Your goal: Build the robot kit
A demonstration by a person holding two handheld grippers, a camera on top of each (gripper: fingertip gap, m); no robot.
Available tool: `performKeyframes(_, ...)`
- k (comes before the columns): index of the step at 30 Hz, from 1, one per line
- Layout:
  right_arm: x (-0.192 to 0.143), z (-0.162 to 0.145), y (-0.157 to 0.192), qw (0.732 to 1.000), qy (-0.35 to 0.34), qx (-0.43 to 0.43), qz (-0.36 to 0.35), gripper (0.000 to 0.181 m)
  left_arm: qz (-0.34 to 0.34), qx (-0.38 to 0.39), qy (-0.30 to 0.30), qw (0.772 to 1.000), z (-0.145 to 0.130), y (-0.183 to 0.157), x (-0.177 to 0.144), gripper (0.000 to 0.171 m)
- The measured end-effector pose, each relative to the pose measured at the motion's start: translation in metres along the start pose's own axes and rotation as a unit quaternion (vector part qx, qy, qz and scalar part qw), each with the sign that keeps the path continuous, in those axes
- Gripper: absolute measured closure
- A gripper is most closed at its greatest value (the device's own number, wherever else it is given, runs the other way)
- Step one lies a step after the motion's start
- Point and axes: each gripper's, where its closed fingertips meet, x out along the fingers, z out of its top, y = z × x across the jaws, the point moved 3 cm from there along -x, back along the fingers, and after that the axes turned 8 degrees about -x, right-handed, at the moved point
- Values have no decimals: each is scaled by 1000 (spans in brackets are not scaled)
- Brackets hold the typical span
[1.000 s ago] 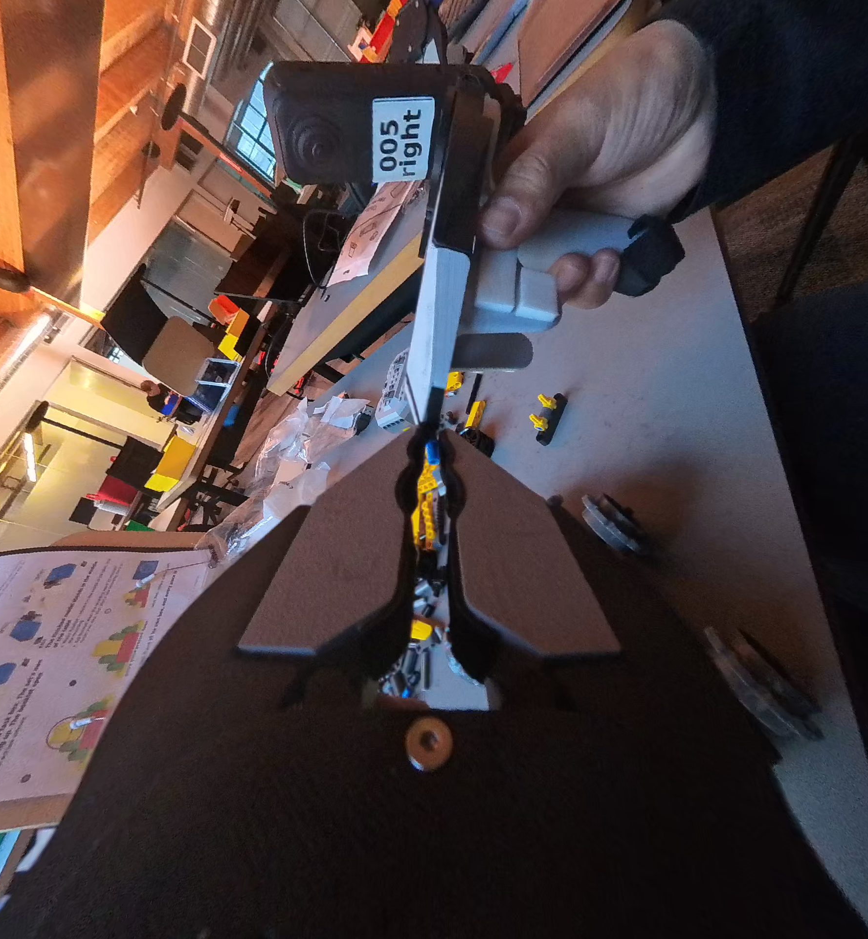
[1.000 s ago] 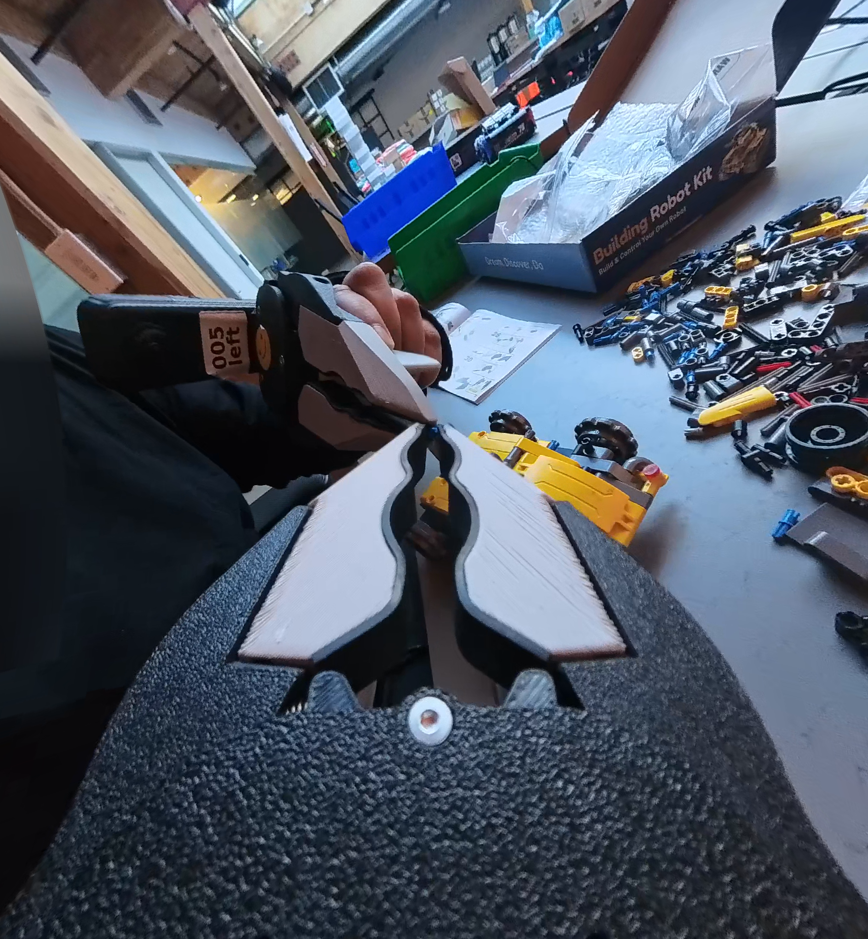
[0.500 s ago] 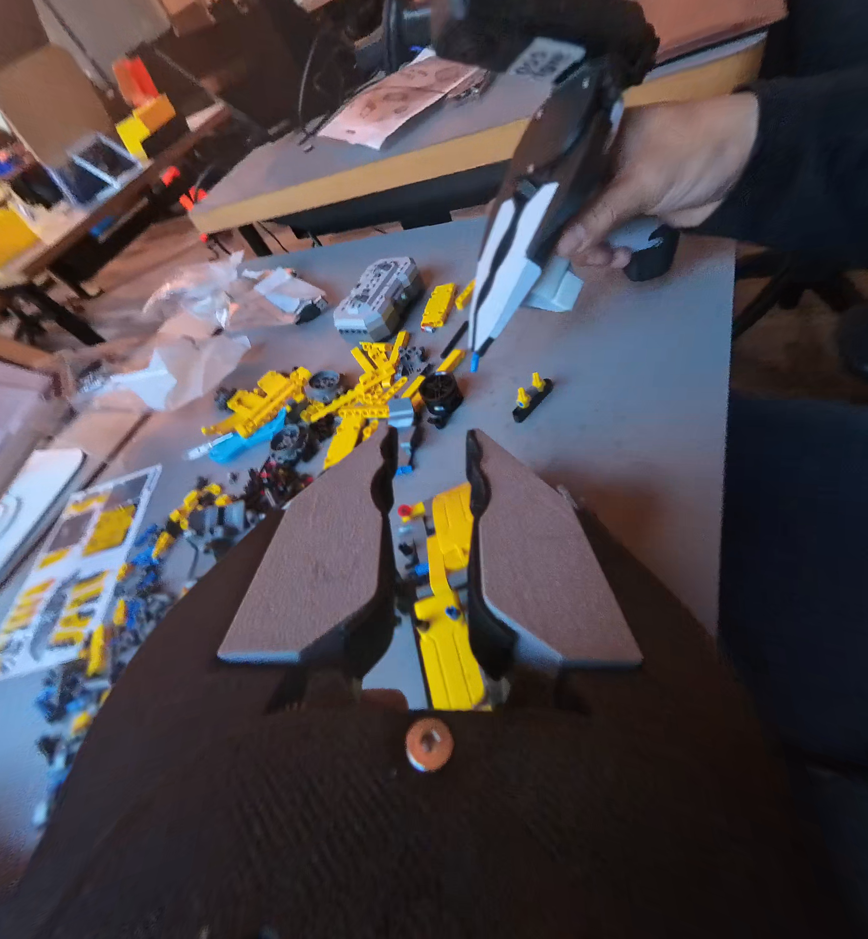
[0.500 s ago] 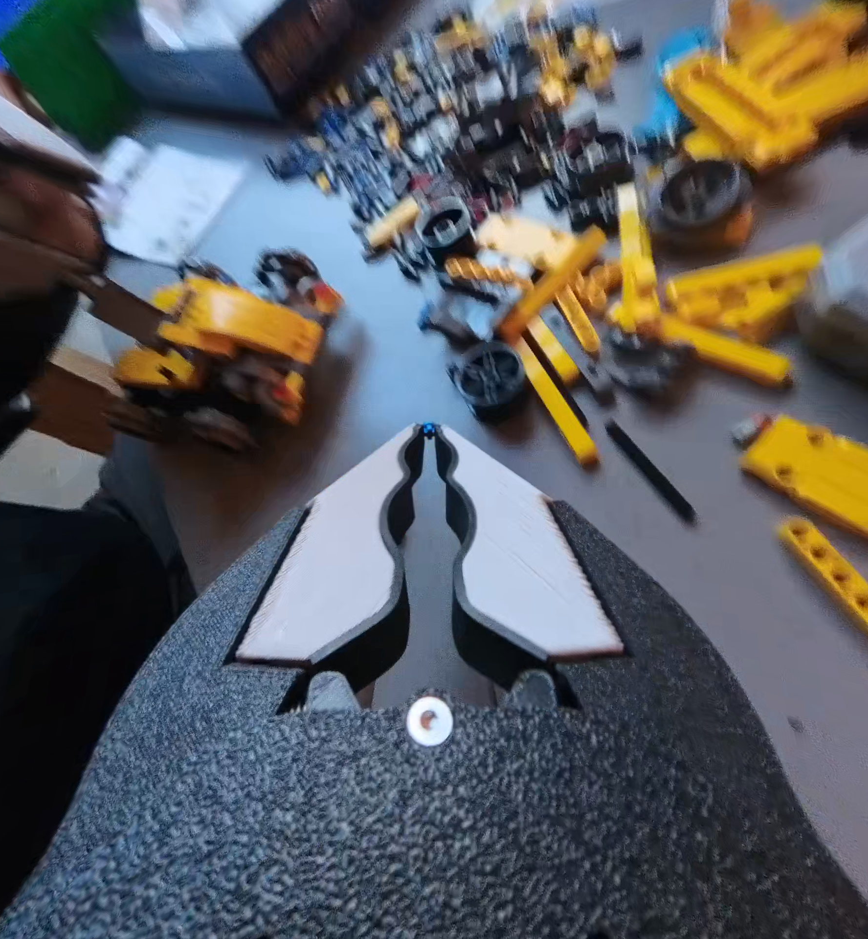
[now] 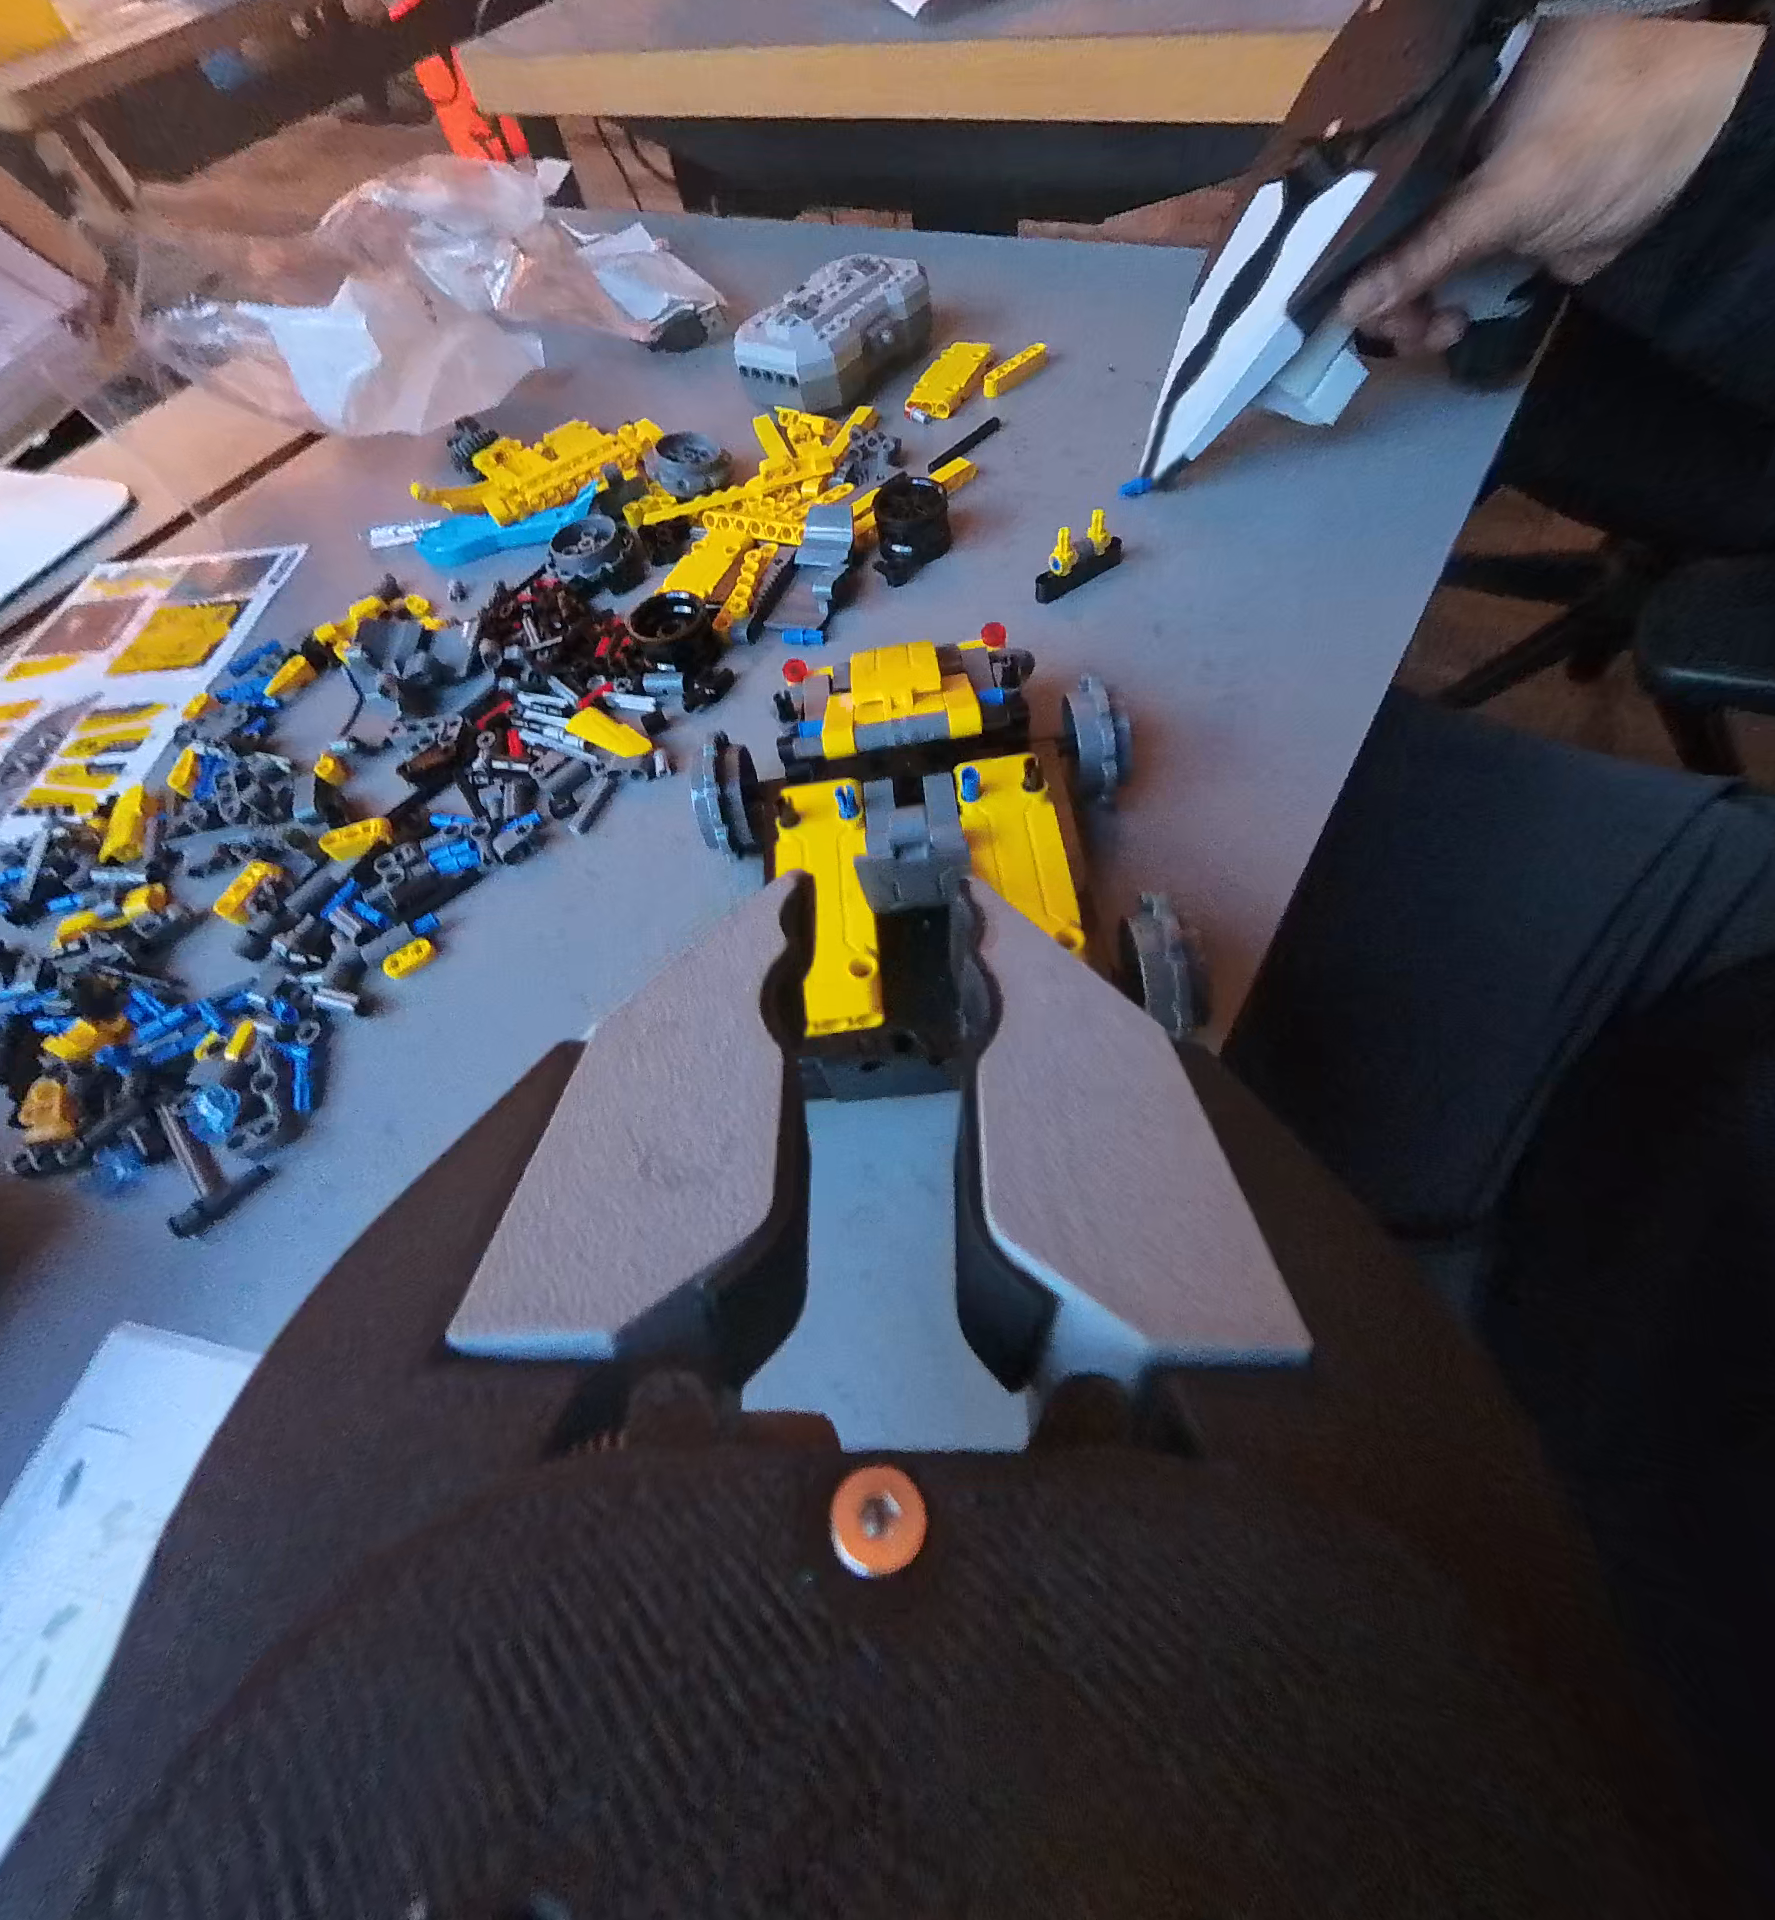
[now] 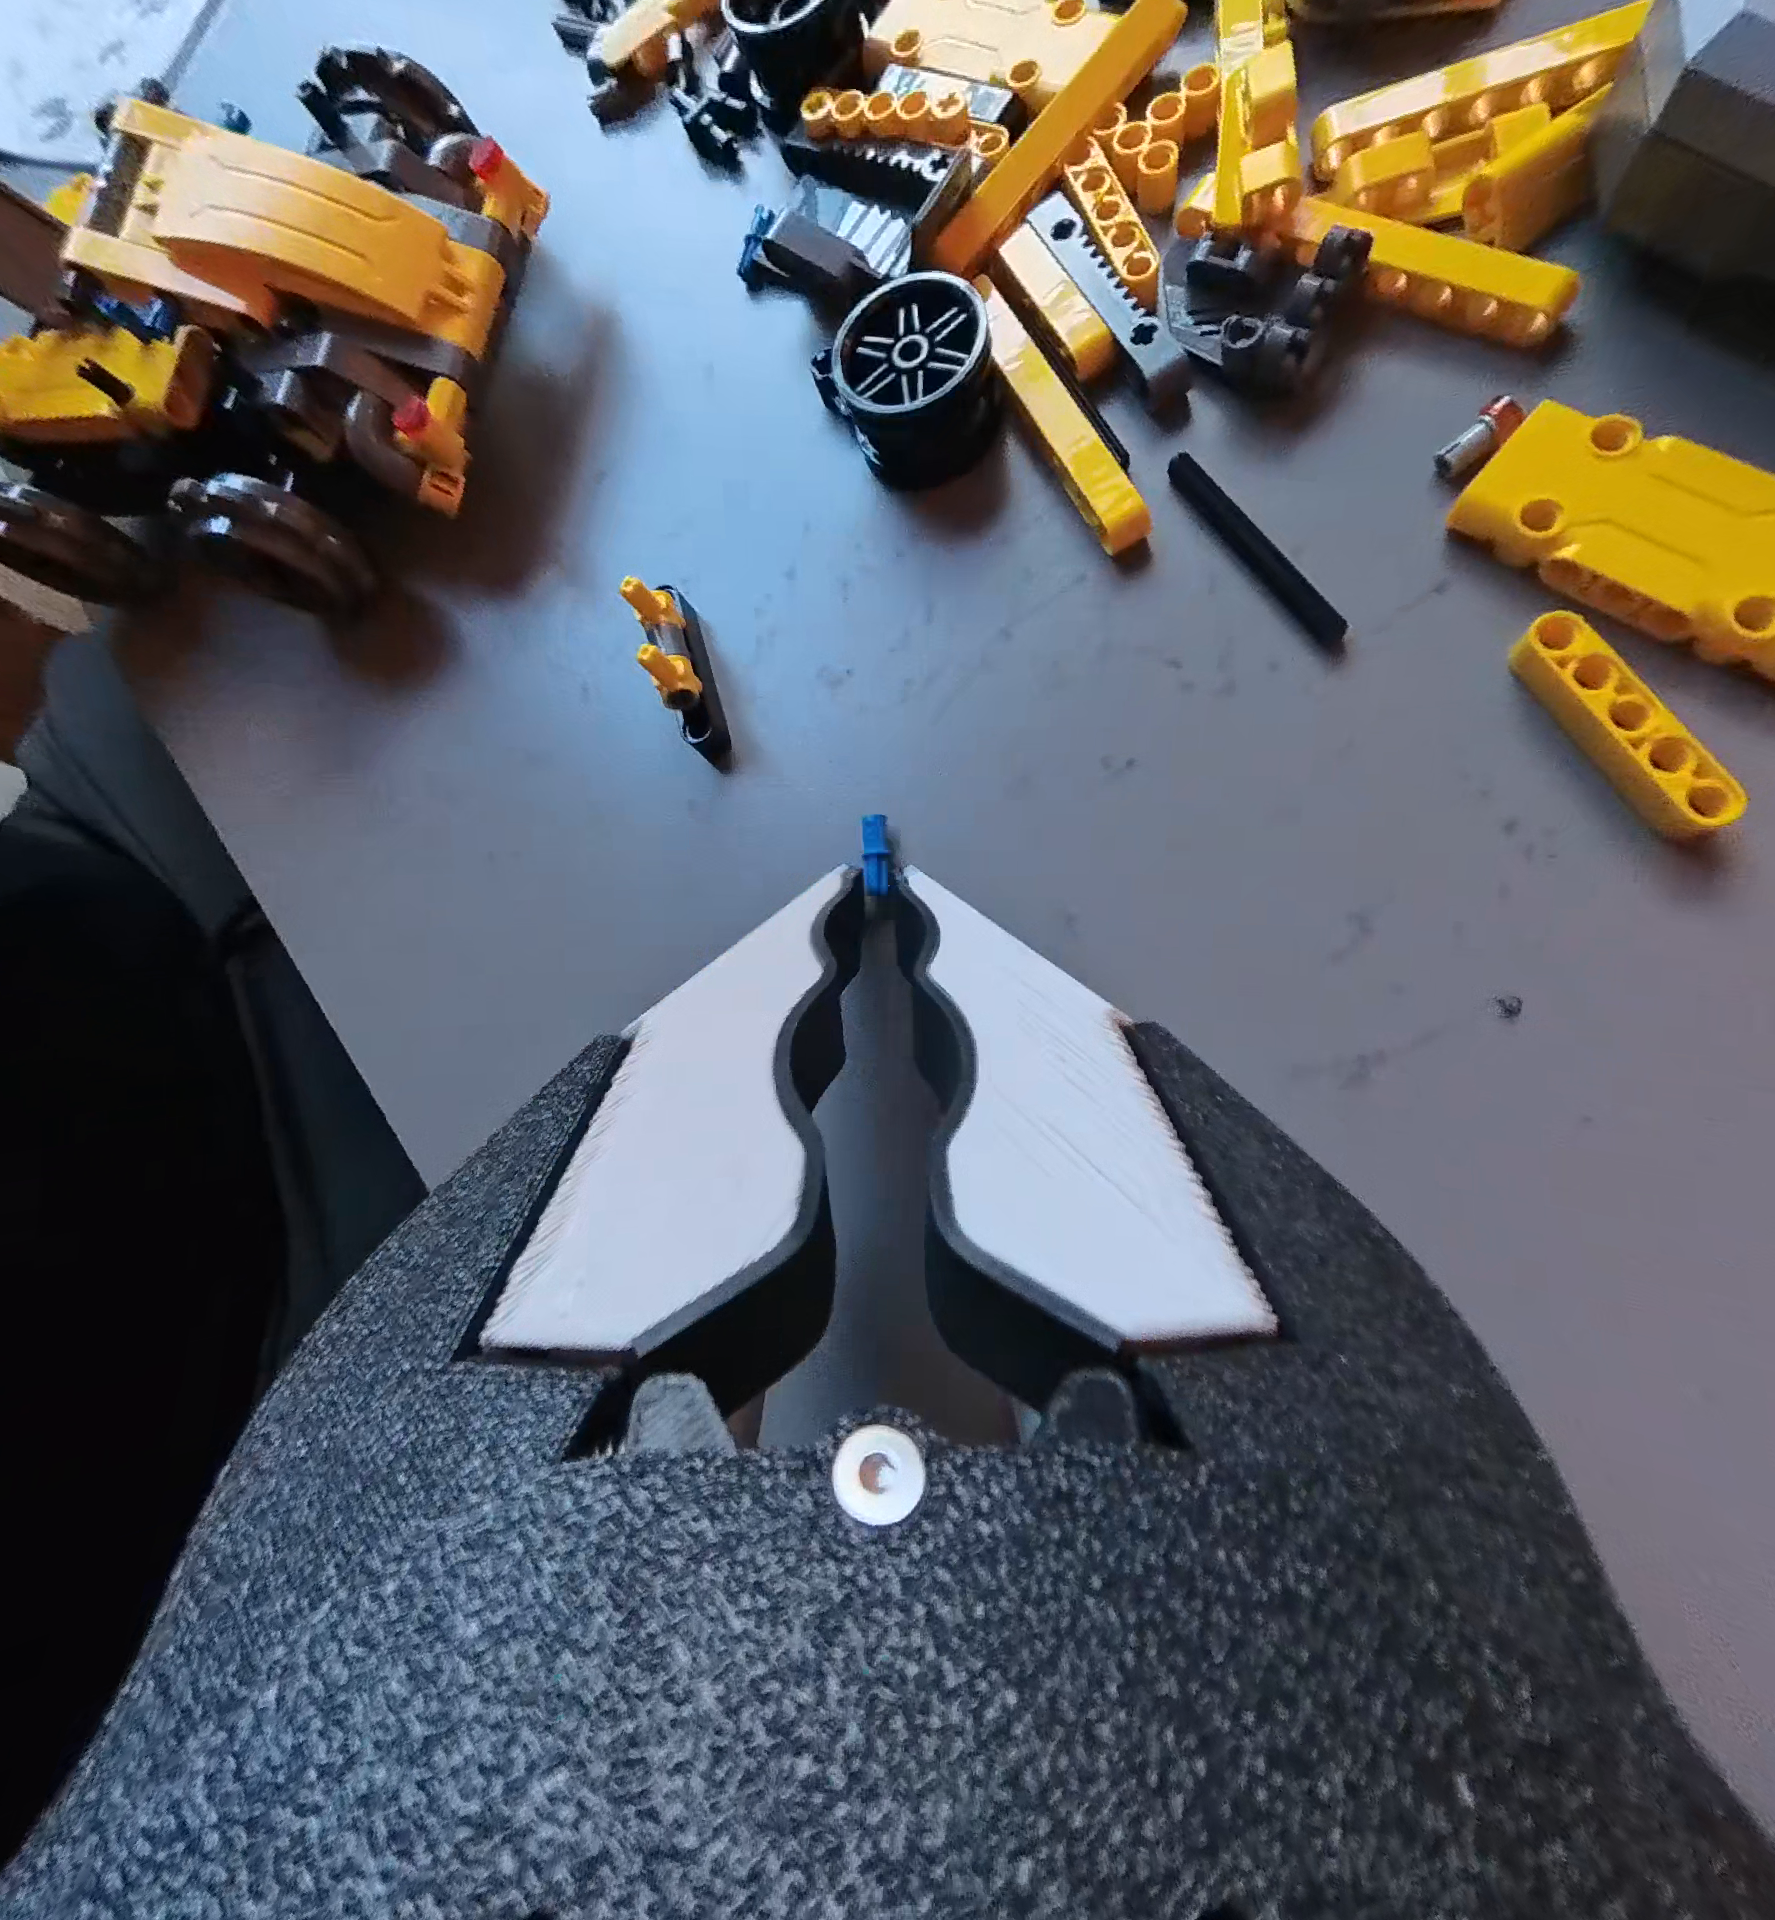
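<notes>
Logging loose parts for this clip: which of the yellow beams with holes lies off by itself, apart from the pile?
The short yellow beam at the right of the right wrist view. It lies alone on bare table, beside the wide yellow panel; the others overlap in the heap.

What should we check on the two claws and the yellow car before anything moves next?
1. Right claw gripping the blue pin: ok, the tips pinch it.
2. Pin held deep enough: not ok, only its end is caught and most of it sticks out.
3. Left claw around the yellow car: ok, the jaws sit on either side of its rear block.
4. Left claw squeezing the car firmly: cannot tell.
5. Car safely on the grey table: not ok, one grey wheel sits right by the edge.
6. Black bar with yellow pegs out of the way: ok, it lies apart from both claws.
</notes>
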Motion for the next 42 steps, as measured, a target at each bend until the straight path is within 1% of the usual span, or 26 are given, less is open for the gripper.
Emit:
performKeyframes(3, -1, -1, 2, 1000, 2, -15, -1, 170, 1, -15, -1, 1000, -6, -1, -2, 148)
performKeyframes(5, -3, 0, 3, 1000, 2, -21, -2, 160, 5, -14, -4, 1000, -8, -2, -4, 149)
performKeyframes(8, -8, 1, 4, 1000, -3, -30, -8, 158, 8, -15, -6, 1000, -13, -2, -8, 147)
performKeyframes(11, -12, 7, 8, 999, -14, -47, -14, 156, 6, -37, -3, 999, -19, 0, -12, 143)
performKeyframes(14, -12, 24, 27, 994, -38, -100, -20, 152, 19, -45, -10, 999, -26, 4, -20, 142)
performKeyframes(17, -10, 36, 49, 985, -58, -159, -37, 153, 33, -62, -39, 997, -32, -3, -29, 141)
performKeyframes(18, -9, 39, 56, 983, -67, -167, -35, 153, 28, -73, -57, 995, -33, -9, -32, 141)
performKeyframes(20, -6, 45, 66, 979, -84, -179, -37, 154, 31, -71, -82, 994, -36, -16, -38, 139)
performKeyframes(21, -5, 45, 68, 978, -85, -185, -44, 155, 36, -62, -91, 993, -36, -18, -41, 139)
performKeyframes(24, 2, 40, 62, 979, -57, -176, -83, 155, 34, -52, -118, 991, -32, -19, -51, 139)
performKeyframes(26, 5, 44, 70, 984, -60, -157, -62, 154, 19, -69, -138, 988, -32, -20, -55, 141)
performKeyframes(28, 11, 58, 94, 984, -86, -158, -11, 161, 4, -86, -144, 986, -35, -20, -58, 141)
performKeyframes(30, 25, 65, 109, 980, -74, -183, -4, 161, -3, -91, -144, 985, -37, -19, -60, 141)
performKeyframes(32, 45, 67, 113, 977, -47, -206, -15, 160, -5, -97, -141, 985, -40, -16, -60, 141)
performKeyframes(34, 59, 66, 113, 978, -14, -208, -8, 155, -15, -110, -139, 984, -42, -16, -61, 140)
performKeyframes(36, 61, 68, 109, 975, 7, -222, -16, 156, -18, -117, -143, 983, -42, -15, -64, 140)
performKeyframes(38, 55, 72, 103, 973, 11, -229, -32, 157, -19, -123, -146, 981, -41, -13, -66, 140)
performKeyframes(42, 55, 74, 87, 973, 31, -221, -53, 150, -26, -140, -142, 980, -45, -13, -65, 139)
